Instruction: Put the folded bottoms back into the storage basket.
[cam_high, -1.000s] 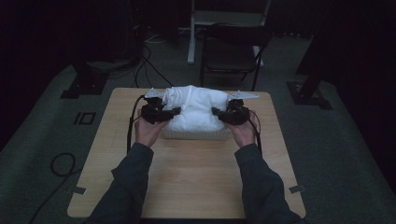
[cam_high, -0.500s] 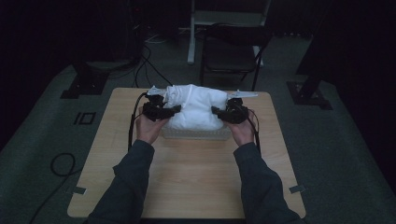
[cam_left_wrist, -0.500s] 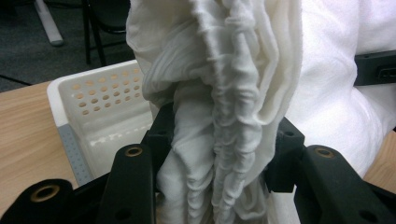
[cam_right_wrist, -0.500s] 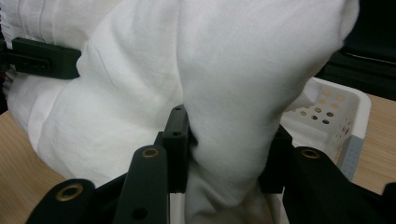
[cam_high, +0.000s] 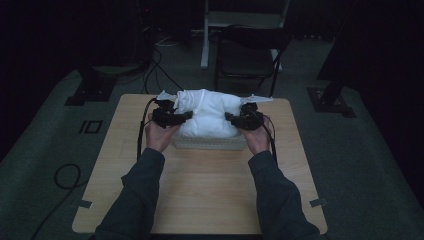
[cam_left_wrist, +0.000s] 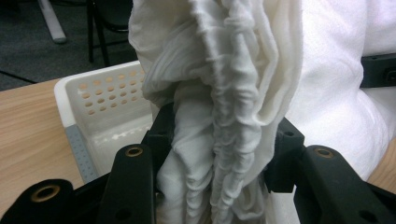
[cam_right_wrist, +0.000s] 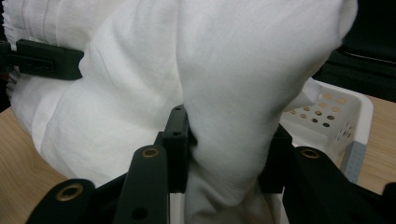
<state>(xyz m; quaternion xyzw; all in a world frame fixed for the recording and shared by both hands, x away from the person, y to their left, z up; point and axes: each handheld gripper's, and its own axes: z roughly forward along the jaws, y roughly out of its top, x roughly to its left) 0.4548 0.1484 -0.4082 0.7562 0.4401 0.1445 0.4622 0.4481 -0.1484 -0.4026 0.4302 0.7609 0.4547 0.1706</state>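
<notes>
A bundled white cloth (cam_high: 207, 112) sits in and above a white perforated basket (cam_high: 210, 142) at the middle of the wooden table. My left gripper (cam_high: 186, 116) is shut on the cloth's left end; in the left gripper view a gathered, pleated fold of cloth (cam_left_wrist: 224, 140) is pinched between the black jaws, with the basket (cam_left_wrist: 100, 98) behind. My right gripper (cam_high: 229, 117) is shut on the cloth's right end; the right gripper view has a thick fold of cloth (cam_right_wrist: 233, 140) squeezed between its jaws, and the basket (cam_right_wrist: 336, 116) at the right.
The wooden table (cam_high: 200, 190) has bare surface in front of the basket. A dark folding chair (cam_high: 247, 55) stands beyond the far edge. Cables (cam_high: 142, 135) trail off the table's left side onto the dark floor.
</notes>
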